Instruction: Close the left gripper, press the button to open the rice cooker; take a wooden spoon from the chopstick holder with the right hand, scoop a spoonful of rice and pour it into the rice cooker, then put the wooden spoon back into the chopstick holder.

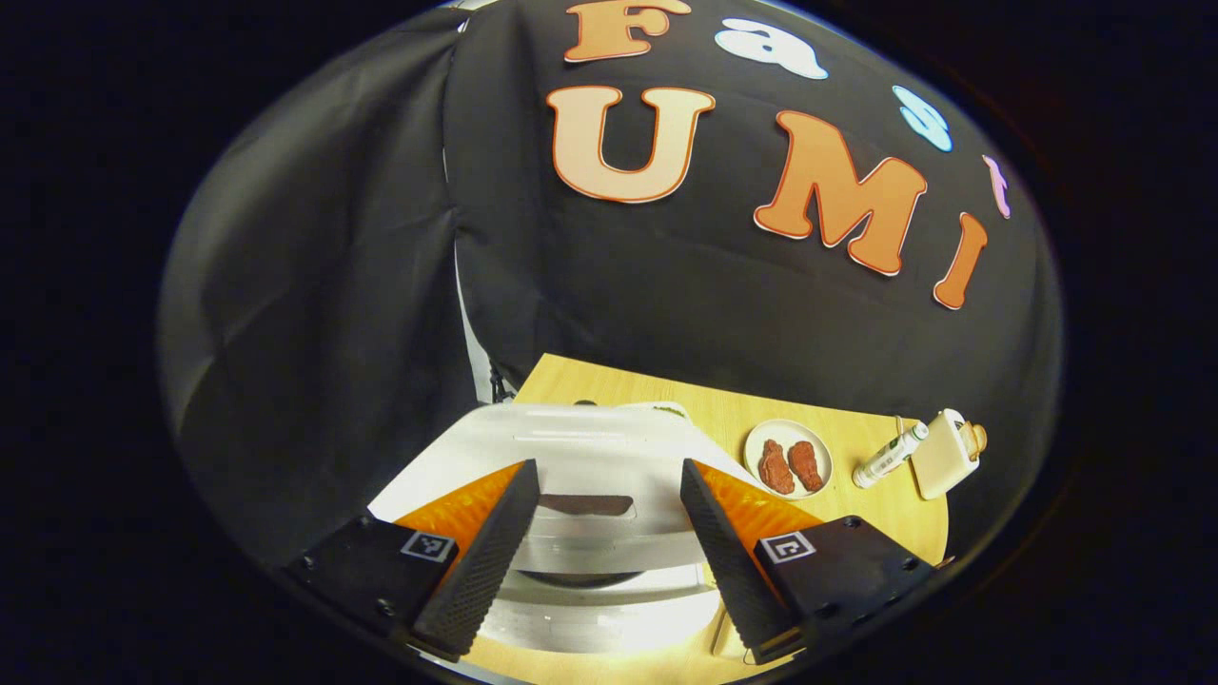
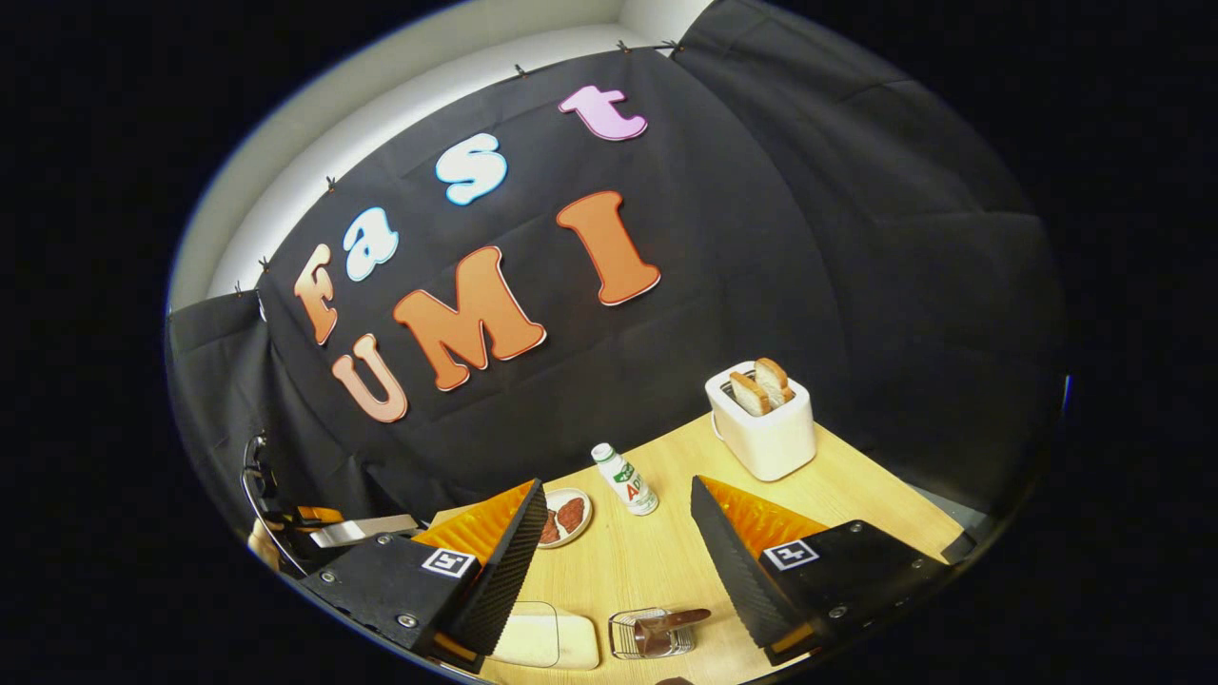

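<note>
The white rice cooker (image 1: 590,447) sits with its lid down on the wooden table (image 1: 723,409), right under my left gripper (image 1: 609,471). That gripper is open, its fingers apart on either side of the lid's dark front panel (image 1: 585,504), and holds nothing. My right gripper (image 2: 618,490) is also open and empty above the table. Below it stands a wire chopstick holder (image 2: 639,639) with the wooden spoon (image 2: 677,620) lying in it. A pale box with a clear lid (image 2: 544,639) sits just left of the holder; its contents are unclear.
A plate with two brown meat pieces (image 1: 788,459) (image 2: 563,517), a small white bottle (image 1: 890,455) (image 2: 624,479) and a white toaster holding two slices (image 2: 761,419) (image 1: 947,452) stand toward the back of the table. Black cloth walls close in behind.
</note>
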### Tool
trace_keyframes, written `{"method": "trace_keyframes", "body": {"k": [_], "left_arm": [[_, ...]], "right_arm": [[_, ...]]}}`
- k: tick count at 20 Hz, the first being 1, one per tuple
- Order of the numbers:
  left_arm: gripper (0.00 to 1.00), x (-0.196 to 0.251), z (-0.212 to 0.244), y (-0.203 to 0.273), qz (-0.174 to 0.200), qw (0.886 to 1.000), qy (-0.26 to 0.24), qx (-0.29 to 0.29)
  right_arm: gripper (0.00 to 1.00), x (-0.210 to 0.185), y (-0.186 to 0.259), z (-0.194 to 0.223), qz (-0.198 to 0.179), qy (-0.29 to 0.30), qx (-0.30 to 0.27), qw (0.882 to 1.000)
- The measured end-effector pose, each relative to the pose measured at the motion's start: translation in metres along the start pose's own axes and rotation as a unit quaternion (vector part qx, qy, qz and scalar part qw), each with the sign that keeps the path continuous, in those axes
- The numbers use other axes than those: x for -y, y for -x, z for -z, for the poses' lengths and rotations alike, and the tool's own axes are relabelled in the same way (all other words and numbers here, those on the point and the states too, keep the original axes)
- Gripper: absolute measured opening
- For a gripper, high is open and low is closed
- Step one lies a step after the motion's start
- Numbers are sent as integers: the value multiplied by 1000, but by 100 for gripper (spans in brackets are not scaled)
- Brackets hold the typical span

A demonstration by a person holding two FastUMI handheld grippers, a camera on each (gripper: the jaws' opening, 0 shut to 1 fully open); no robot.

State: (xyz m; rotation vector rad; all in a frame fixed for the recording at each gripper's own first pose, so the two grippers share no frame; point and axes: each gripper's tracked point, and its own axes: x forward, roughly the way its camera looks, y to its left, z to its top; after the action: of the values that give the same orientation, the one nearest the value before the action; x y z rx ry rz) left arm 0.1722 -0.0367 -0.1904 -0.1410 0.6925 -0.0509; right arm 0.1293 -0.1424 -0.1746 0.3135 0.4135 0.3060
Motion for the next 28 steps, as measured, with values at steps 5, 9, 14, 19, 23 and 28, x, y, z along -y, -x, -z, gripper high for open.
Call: {"method": "trace_keyframes", "body": {"k": [5,9,14,19,23,28], "left_arm": [[100,-6,42,-5,-3,1000,-15,-4],[100,-2,60,-15,-18,999,-33,-16],[100,-11,81,-19,-28,998,-36,-31],[100,-11,107,-25,-39,996,-55,-54],[100,-12,109,-25,-30,997,-63,-38],[100,-12,105,-24,-41,998,-55,-15]], "right_arm": [[94,-16,-11,14,-18,6,-20,1000],[94,-22,-16,27,-25,2,-36,999],[94,-19,-20,34,-22,0,-42,999],[94,-15,-21,41,-18,-13,-50,998],[94,-12,-20,47,-16,-8,-57,998],[94,-17,-23,49,-19,6,-62,998]]}}
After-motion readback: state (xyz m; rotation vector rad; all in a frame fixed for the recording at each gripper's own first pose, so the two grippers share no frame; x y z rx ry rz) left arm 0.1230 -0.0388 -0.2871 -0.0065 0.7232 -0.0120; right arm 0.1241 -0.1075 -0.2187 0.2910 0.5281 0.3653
